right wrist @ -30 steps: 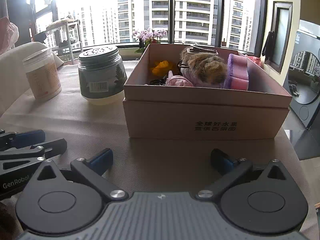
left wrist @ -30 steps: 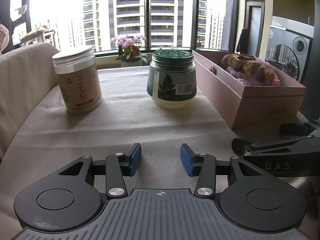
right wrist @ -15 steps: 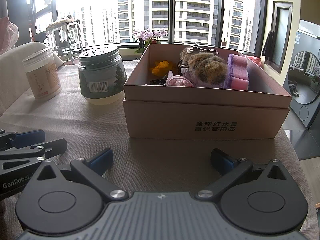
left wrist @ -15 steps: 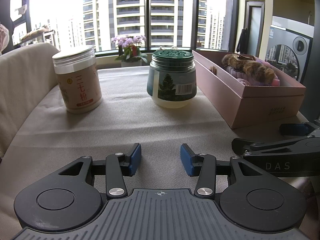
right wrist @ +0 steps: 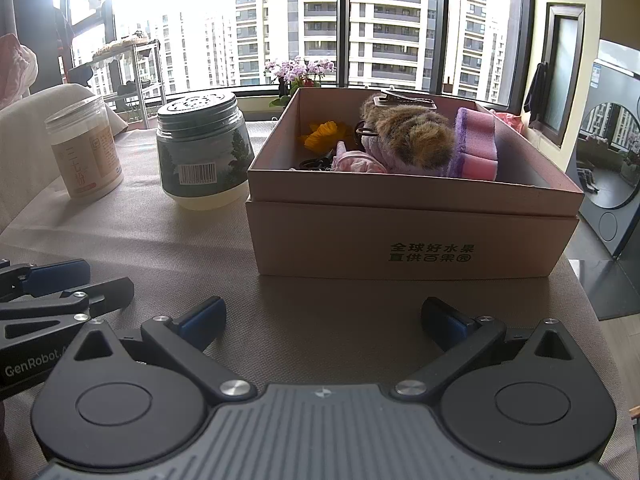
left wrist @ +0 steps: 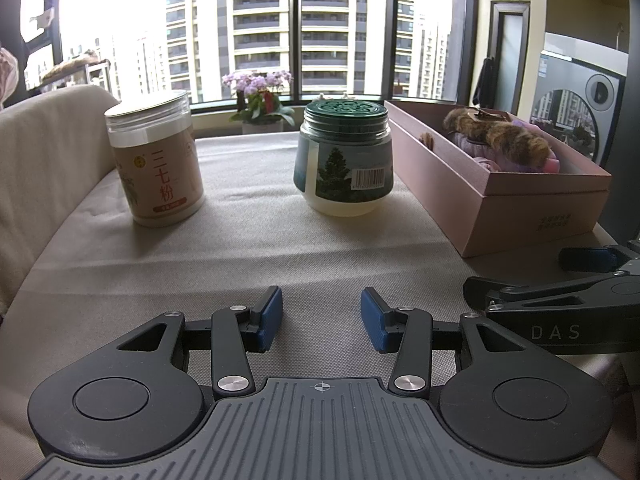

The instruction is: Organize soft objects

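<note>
A pink cardboard box [right wrist: 412, 236] stands on the cloth-covered table, and shows at the right in the left wrist view [left wrist: 532, 208]. Inside lie a brown furry item [right wrist: 408, 136], a purple-pink sponge [right wrist: 478, 148], a yellow flower piece [right wrist: 322, 134] and a pale pink cloth item [right wrist: 358, 160]. My right gripper [right wrist: 322, 320] is open and empty, low over the table just in front of the box. My left gripper [left wrist: 320, 316] is open and empty to its left, facing two jars.
A green-lidded jar [left wrist: 344, 160] and a clear jar with a beige label [left wrist: 154, 160] stand on the table left of the box. A potted purple flower [left wrist: 260, 100] sits by the window. A cream cushion [left wrist: 36, 152] lies at the left.
</note>
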Available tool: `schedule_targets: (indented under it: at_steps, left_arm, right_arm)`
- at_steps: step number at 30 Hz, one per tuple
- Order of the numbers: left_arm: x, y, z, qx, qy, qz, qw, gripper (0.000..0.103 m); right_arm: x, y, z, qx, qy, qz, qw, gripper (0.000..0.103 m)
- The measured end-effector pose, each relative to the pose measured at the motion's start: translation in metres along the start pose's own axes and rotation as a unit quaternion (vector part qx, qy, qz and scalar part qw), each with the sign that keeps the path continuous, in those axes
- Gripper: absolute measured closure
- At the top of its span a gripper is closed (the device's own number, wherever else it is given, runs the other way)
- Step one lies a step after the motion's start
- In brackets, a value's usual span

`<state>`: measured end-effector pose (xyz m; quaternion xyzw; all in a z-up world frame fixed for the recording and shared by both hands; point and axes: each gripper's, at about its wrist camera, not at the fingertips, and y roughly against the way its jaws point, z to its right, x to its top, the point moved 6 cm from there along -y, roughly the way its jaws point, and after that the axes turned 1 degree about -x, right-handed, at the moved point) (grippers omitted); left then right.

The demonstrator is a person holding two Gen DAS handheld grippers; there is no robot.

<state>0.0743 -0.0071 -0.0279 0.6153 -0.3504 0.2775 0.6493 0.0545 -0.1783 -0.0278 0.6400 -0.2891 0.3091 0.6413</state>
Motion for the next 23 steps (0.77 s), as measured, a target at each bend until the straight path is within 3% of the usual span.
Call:
schedule_targets:
  at_steps: [23]
  left_arm:
    - [-0.0005,0.0009,0.0025,0.004,-0.001,0.000,1.0000,0.054]
  right_arm:
    - [-0.0002,-0.0003,-0.0010,0.000,0.000,0.000,1.000,0.000]
